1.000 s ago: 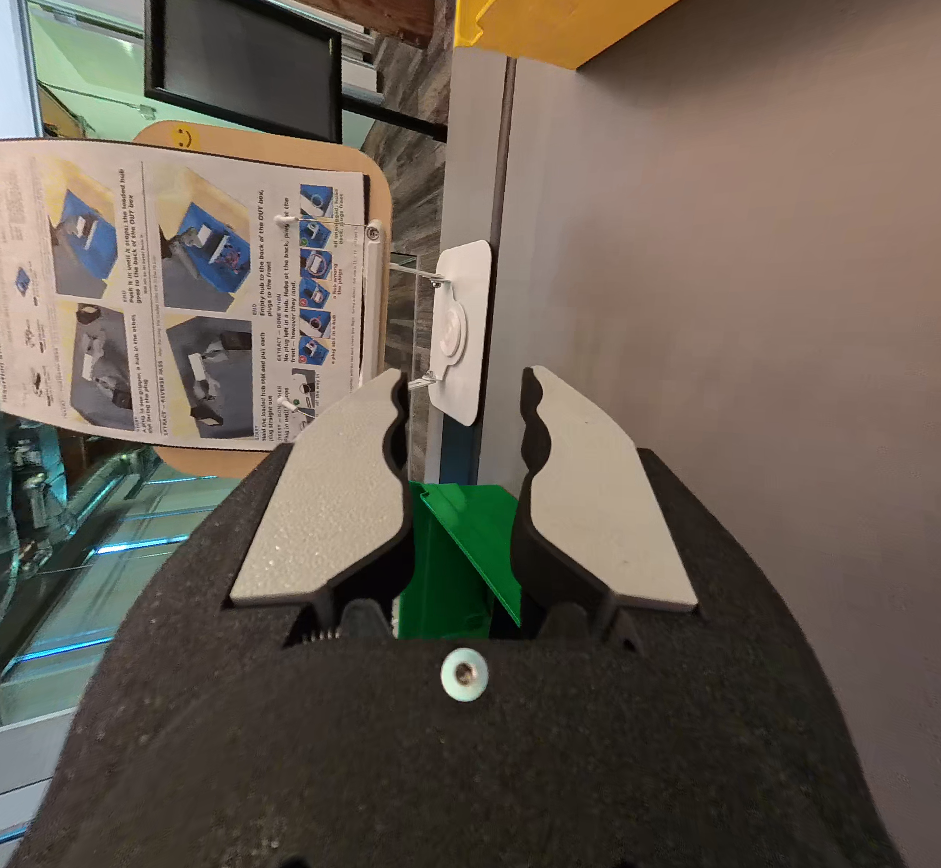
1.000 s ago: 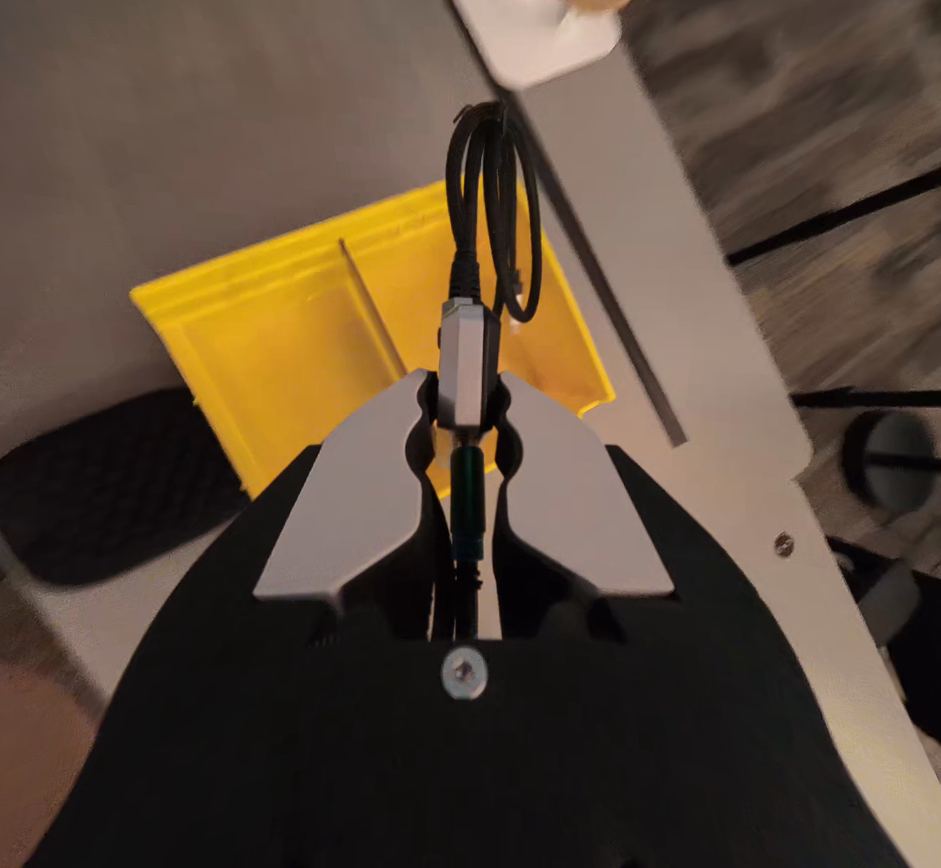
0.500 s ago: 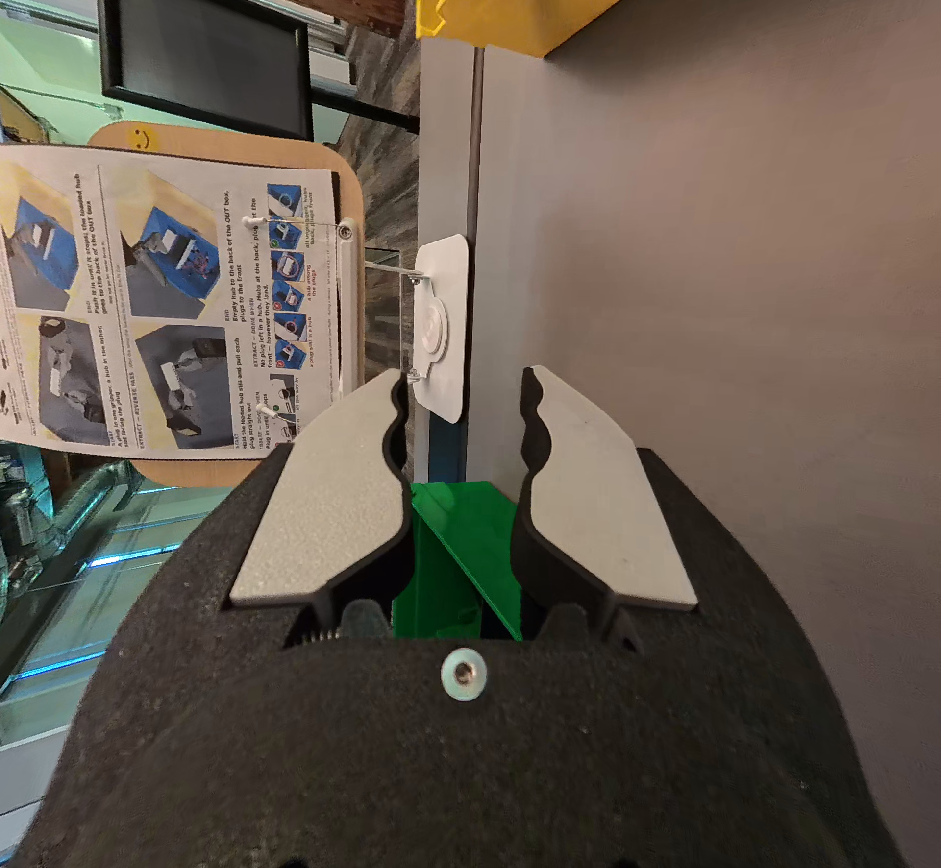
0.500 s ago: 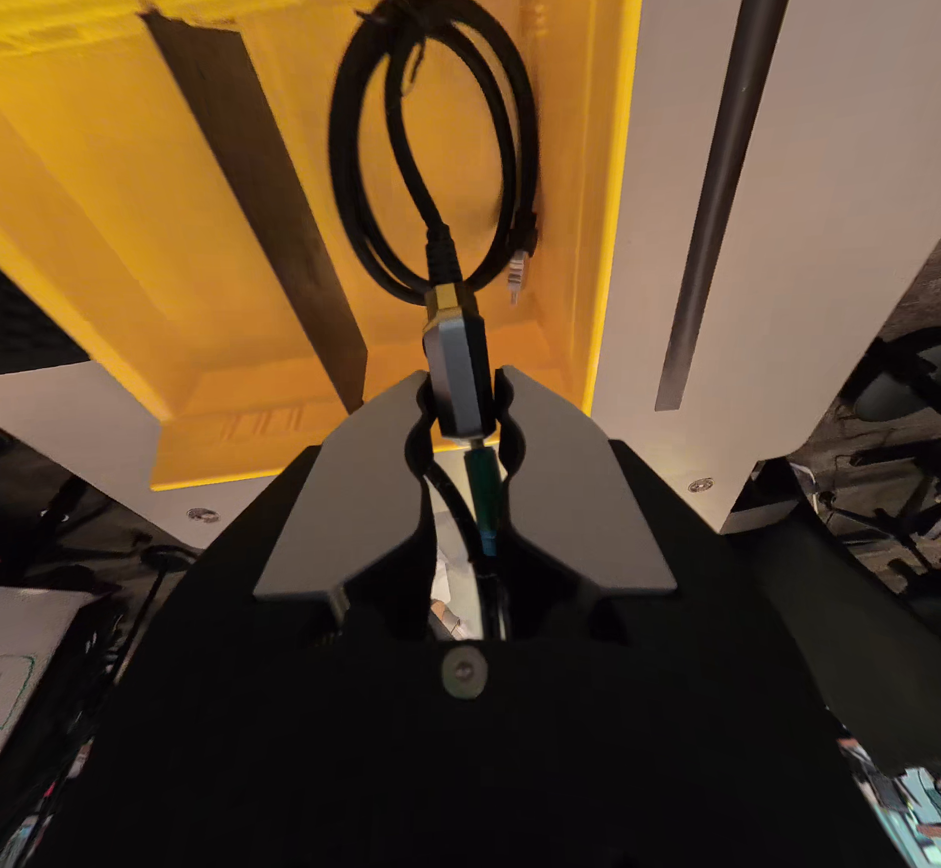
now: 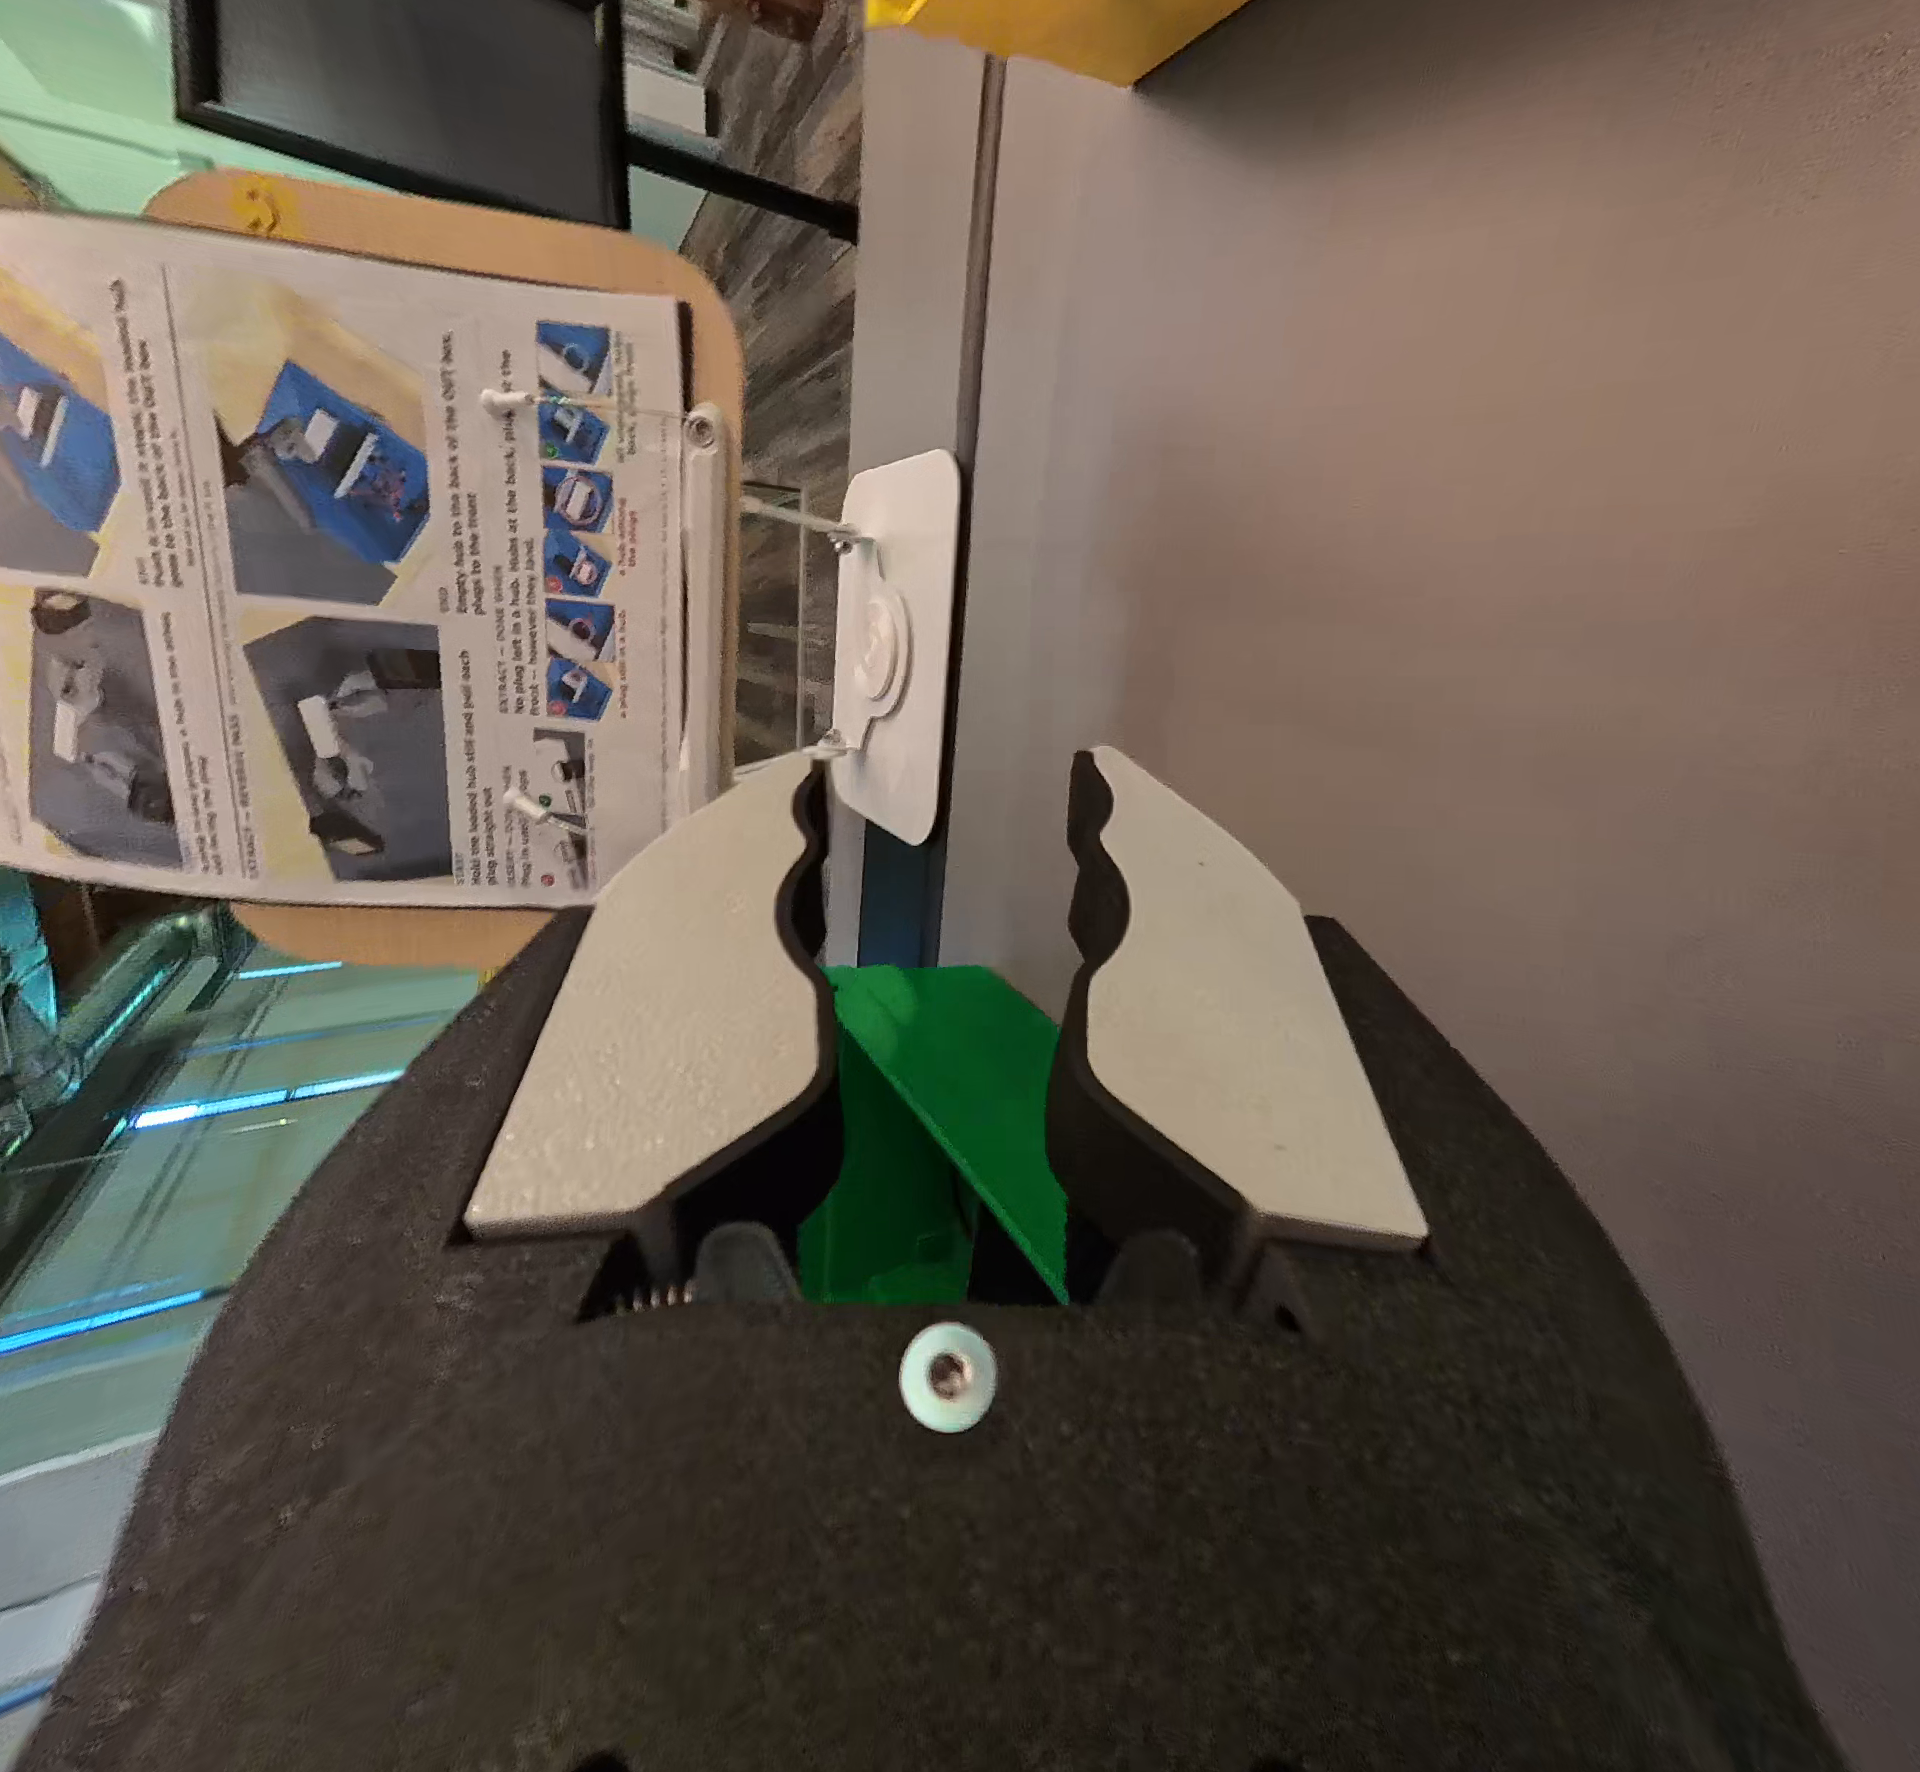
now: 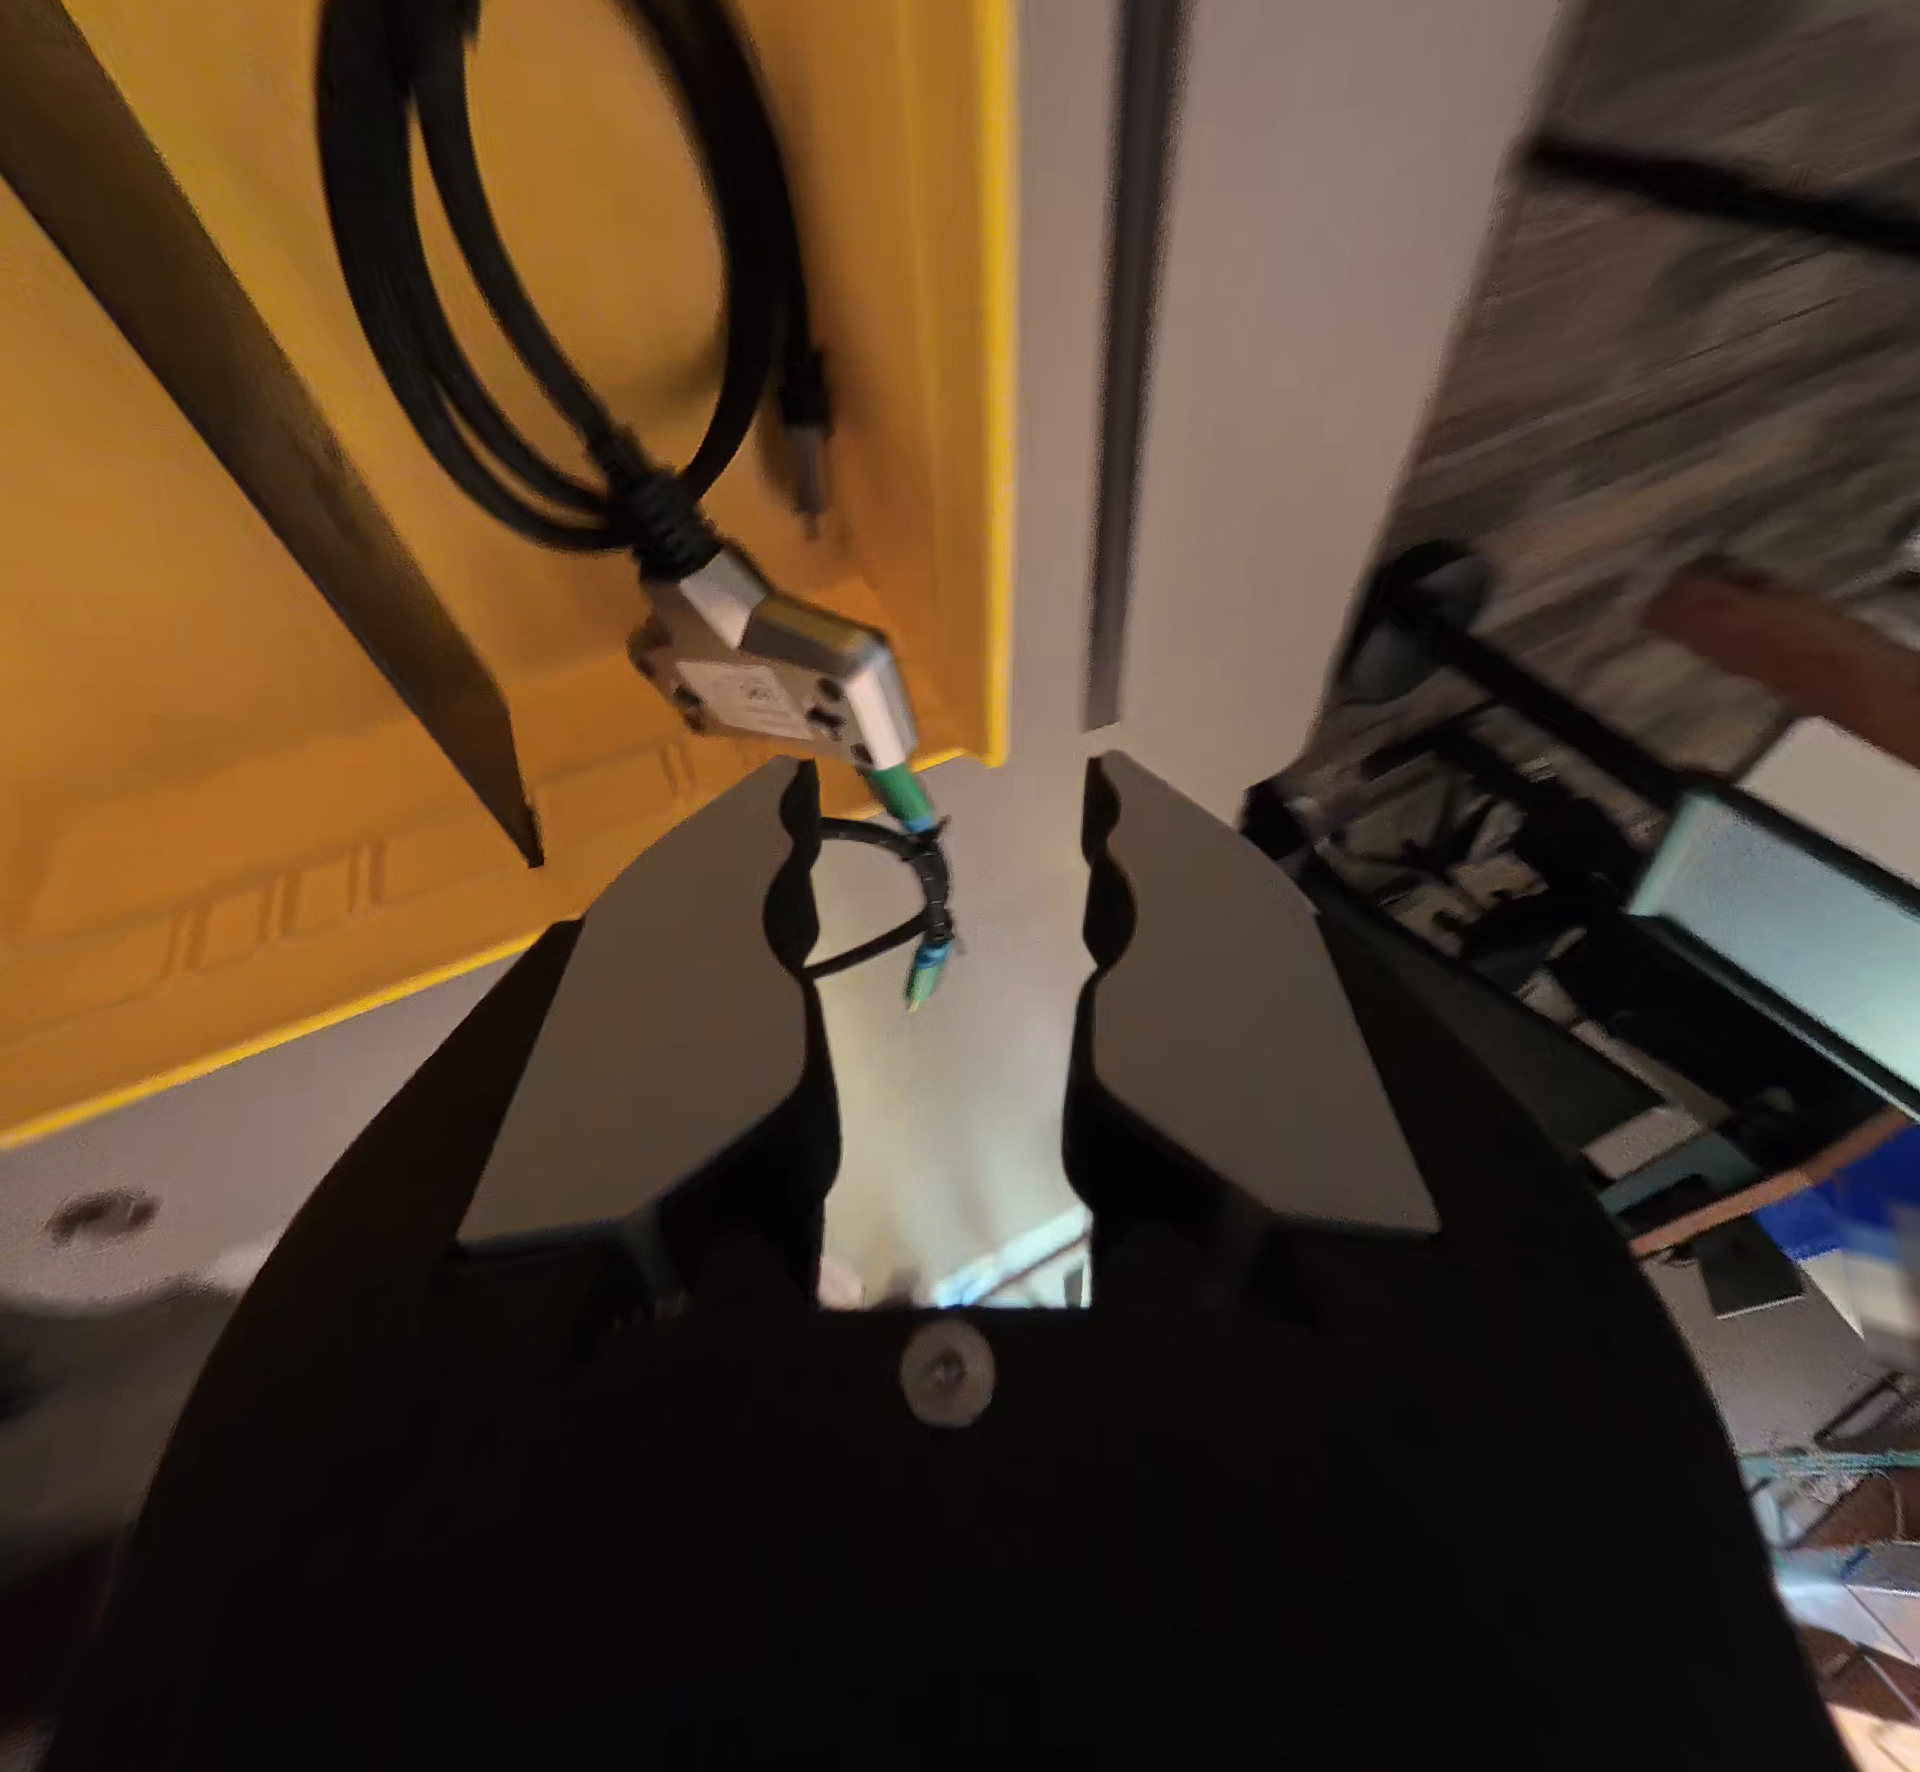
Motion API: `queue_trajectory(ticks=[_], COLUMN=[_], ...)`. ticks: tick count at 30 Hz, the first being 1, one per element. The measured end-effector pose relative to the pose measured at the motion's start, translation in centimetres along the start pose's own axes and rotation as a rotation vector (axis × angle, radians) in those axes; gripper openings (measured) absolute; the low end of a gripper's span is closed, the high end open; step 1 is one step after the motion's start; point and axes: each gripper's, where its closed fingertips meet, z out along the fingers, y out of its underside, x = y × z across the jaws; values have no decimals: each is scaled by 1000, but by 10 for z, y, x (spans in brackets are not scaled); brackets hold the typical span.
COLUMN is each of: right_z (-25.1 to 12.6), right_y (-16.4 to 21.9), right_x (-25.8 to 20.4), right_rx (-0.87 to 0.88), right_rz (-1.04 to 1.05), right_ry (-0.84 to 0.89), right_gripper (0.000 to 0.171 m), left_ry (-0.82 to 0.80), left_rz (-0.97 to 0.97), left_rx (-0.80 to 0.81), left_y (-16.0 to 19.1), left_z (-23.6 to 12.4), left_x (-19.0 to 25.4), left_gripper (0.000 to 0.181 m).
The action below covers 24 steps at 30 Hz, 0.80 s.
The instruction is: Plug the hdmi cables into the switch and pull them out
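Right gripper (image 6: 948,792) wide, empty; grey switch (image 6: 774,673) with coiled black cable (image 6: 436,268) over yellow bin (image 6: 156,683). Left gripper (image 5: 948,787) wide, empty.

We are seeing the grey metal switch (image 6: 774,673) lying tilted in the yellow bin (image 6: 208,683), its black lead coiling away toward 11 o'clock. A green-ended hdmi cable (image 6: 902,800) is sticking out of it toward 5 o'clock, curling just beyond.
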Motion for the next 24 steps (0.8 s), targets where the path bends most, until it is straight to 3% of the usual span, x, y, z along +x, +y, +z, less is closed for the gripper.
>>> queue_trajectory(ticks=[4, 7, 10, 14, 18, 24], right_z=[-107, -187, -235, -242, -239, -202], right_y=[-48, -69, -65, -55, -67, -85], right_x=[20, -2, -37, -42, -51, -38], right_rx=[499, 1035, 1492, 1562, 1536, 1441], right_rz=[243, 495, 644, 818, 703, 725], right_ry=[270, 407, 563, 555, 565, 450], right_gripper=[55, 61, 61, 51, 49, 50], left_ry=[-81, -171, -229, -52, 398, 619], left_rz=[-117, -322, -552, -817, -1012, -802], left_rx=[-19, -32, -44, -95, -152, -364], left_y=[27, 72, 131, 193, 202, 193], left_z=[-16, -41, -68, -78, -83, -67], left_x=[-40, -86, -119, -102, -40, 18], left_gripper=[45, 45, 44, 42, 48, 52])
